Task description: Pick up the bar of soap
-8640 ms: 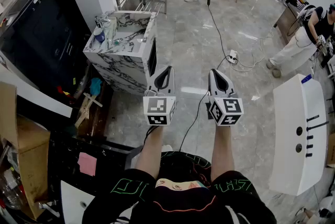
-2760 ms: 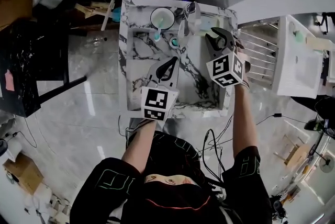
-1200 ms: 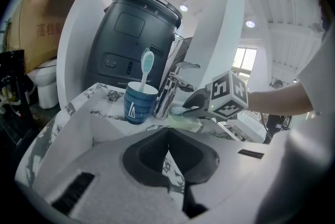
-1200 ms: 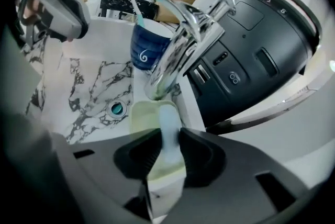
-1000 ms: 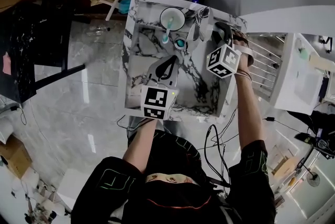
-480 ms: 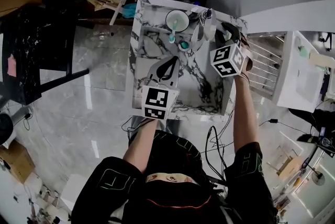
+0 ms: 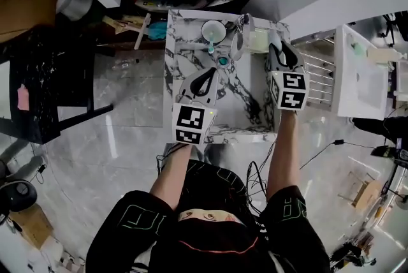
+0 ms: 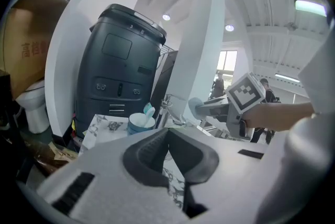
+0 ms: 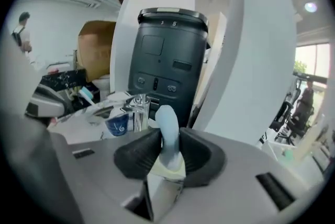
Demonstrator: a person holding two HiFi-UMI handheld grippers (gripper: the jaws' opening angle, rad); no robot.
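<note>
One marbled table (image 7: 191, 48) with a sunken basin carries everything. Both tools hang above it, and the lift seems to be the step in hand.

The right tool (image 9: 167, 139) is closed on the bar of soap (image 9: 166, 115), its dark pads pressing the bar's two broad sides. In the head view this tool (image 7: 282, 51) sits over the table's back right corner, so the soap is up in the air there and not on the surface.

The left tool (image 8: 167, 134) has its jaws together with nothing between them. It is parked over the basin in the head view (image 7: 205, 81), well apart from the right tool.

To do the lift well, I would hold the squeeze as it is. Soap is likely slick, and clamping harder could shoot it out past the tips. A straight, unhurried rise with no wrist twist should keep it seated. The path should also stay off the chrome tap (image 9: 138, 108) and the cup holding a toothbrush (image 7: 213, 29) close by. The idle left tool is best kept out of the way.

The soap is pale blue, smooth and matte, with a rounded end. It stands edge-on and reaches well beyond the jaw tips. At its base, deep in the jaws, lies a pale yellowish patch. I cannot tell whether that patch belongs to the bar.
</note>
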